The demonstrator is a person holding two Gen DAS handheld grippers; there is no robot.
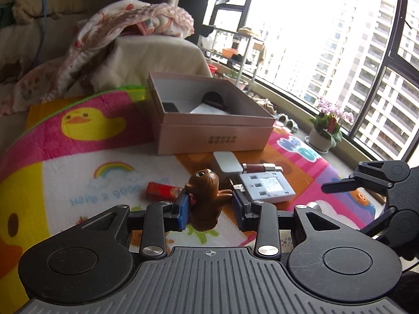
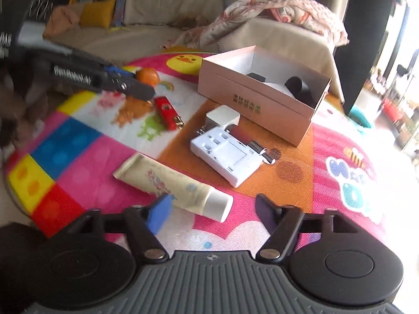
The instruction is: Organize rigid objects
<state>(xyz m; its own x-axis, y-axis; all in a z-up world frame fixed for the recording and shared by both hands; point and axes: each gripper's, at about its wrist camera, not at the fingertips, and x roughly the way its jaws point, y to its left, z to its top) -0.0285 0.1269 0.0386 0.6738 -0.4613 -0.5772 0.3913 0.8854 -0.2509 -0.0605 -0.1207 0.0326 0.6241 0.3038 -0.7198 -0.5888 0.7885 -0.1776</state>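
Left wrist view: the left gripper [image 1: 210,210] has its two blue-padded fingers [image 1: 183,209] set around a small brown glossy animal figurine [image 1: 205,198]. The left pad touches the figurine's side; the right pad stands just beside its raised paw, and I cannot tell if it touches. The fingers are only partly closed, and the figurine stands upright between them on the colourful cartoon play mat [image 1: 78,157] that covers the surface.

Just beyond the left finger lies a small red rectangular lighter [image 1: 163,191]. Beyond the right finger lies a flat white plastic charger with slots [image 1: 267,185], and behind it a white cube-shaped plug adapter [image 1: 226,163] and a dark red cylinder with a metal end [image 1: 262,168]. Further ahead stands an open pink cardboard box [image 1: 212,133] with dark items inside. The right gripper [image 1: 337,185] shows at the right edge.

In the right wrist view, the right gripper [image 2: 212,209] is wide open and holds nothing. A cream squeeze tube with a white cap [image 2: 170,183] lies on the mat between the fingers, its cap nearer the right finger and its body just beside the blue pad of the left finger [image 2: 158,213]. The charger [image 2: 227,154], the adapter [image 2: 222,116], the lighter [image 2: 167,112] and the box [image 2: 251,99] lie ahead of the fingers. The left gripper [image 2: 136,82] shows ahead to the left, the figurine [image 2: 148,76] in it.
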